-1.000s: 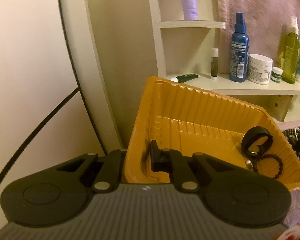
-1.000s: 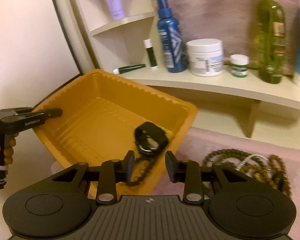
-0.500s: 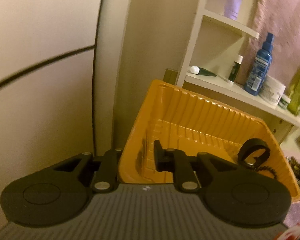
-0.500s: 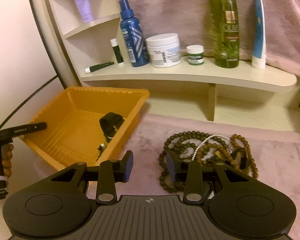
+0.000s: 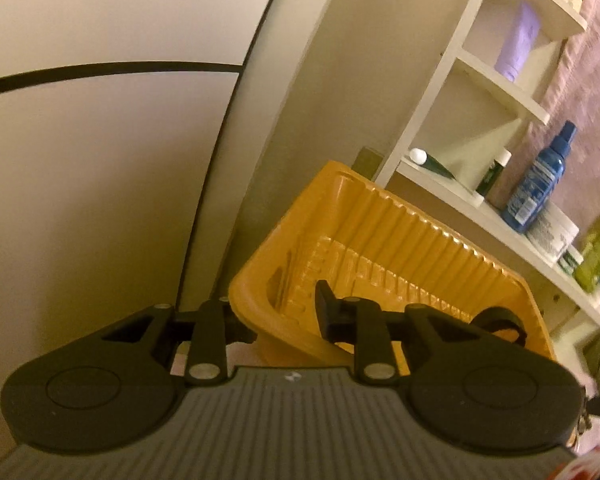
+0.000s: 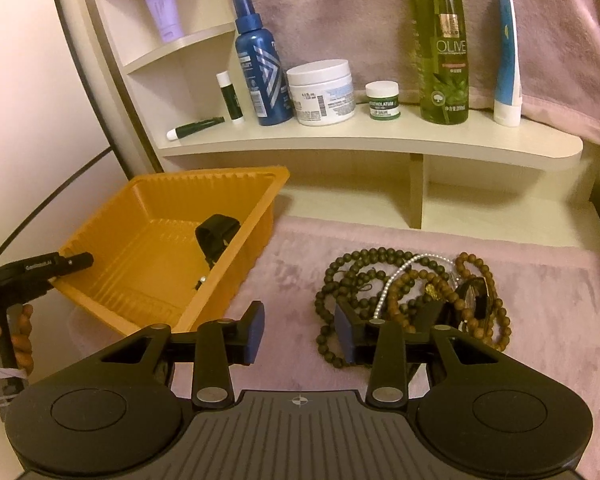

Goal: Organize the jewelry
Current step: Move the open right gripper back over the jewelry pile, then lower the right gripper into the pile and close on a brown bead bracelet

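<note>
An orange tray sits at the left on a pink cloth, below a cream shelf. The left gripper straddles the tray's near-left wall, one finger outside and one inside; its jaws have just been opening, and the pads now stand clear of the wall rather than pinching it. In the right wrist view a hand holds this tool at the tray's left edge. Inside the tray lies a black watch against the right wall, with a small dark item near it, too small to identify. The right gripper is spread, empty, over the cloth. Just right of it lies a heap of bead strands, dark green and brown, with a thin pearl strand across them.
</note>
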Demonstrator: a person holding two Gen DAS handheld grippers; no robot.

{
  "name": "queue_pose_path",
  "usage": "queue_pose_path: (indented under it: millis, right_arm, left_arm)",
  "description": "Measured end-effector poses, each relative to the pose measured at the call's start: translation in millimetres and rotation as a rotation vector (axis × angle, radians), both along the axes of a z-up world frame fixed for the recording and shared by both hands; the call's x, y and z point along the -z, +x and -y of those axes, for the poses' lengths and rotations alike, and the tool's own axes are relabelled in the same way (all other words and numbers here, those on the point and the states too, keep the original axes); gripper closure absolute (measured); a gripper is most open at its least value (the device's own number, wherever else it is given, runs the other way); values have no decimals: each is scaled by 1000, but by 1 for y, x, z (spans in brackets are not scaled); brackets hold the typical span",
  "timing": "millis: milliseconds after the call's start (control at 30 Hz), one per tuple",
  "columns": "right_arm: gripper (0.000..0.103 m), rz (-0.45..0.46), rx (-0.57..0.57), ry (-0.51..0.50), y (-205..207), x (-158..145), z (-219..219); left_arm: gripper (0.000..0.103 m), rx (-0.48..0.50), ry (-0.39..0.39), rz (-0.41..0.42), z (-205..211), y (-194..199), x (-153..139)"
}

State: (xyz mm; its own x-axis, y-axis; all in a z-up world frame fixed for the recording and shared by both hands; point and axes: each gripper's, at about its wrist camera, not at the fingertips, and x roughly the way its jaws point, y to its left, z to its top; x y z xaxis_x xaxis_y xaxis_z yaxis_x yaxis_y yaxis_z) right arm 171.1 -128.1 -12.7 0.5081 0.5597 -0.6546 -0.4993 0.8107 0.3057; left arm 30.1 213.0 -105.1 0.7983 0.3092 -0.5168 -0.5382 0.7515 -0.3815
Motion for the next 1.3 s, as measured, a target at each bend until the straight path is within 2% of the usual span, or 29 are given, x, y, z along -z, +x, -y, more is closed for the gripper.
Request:
queue_pose_path:
  millis: [133, 300, 567, 933, 1300]
  right_arm:
    - [63, -6, 6, -7, -2, 1, 3]
    - [63, -24, 11, -8, -3, 4, 7]
    - [63, -32, 21, -20, -5, 7, 10]
    - [63, 18, 64, -129, -11, 3, 29]
    - [63, 20, 59, -166, -11, 4, 49]
  left_arm:
    - [83, -59, 2, 21, 2, -2, 0]
    - [90, -85, 34, 13, 0, 4, -2]
    - [91, -71, 139, 5, 18, 0, -17]
    - [93, -6, 244, -20, 31, 2, -44]
    - [93, 21, 300, -46, 37, 14, -57]
